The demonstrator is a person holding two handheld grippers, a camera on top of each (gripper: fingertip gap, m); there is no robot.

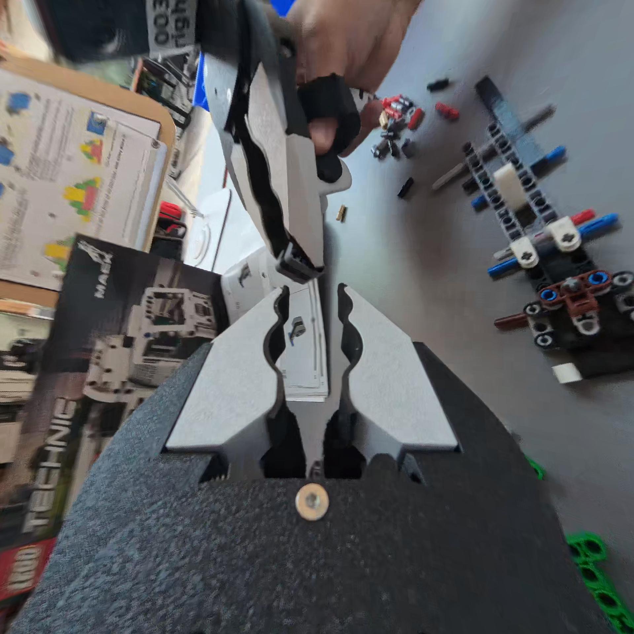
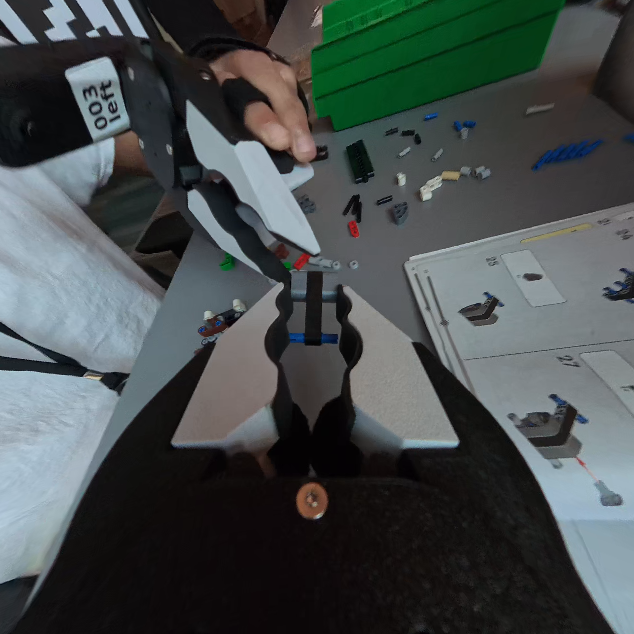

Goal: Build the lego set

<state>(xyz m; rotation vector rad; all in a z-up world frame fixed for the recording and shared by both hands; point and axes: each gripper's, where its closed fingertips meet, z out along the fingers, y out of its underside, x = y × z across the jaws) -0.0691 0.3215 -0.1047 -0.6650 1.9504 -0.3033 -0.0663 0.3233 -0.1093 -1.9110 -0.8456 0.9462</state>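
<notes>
Between right tool [image 2: 314,291] pads — one grey-black piece [image 2: 314,308] (pinched).

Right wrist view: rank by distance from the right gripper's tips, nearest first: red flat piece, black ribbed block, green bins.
From the right gripper:
1. Red flat piece, just beyond the tips, slightly right.
2. Black ribbed block, farther up the grey table.
3. Green bins, at the table's far end.
</notes>
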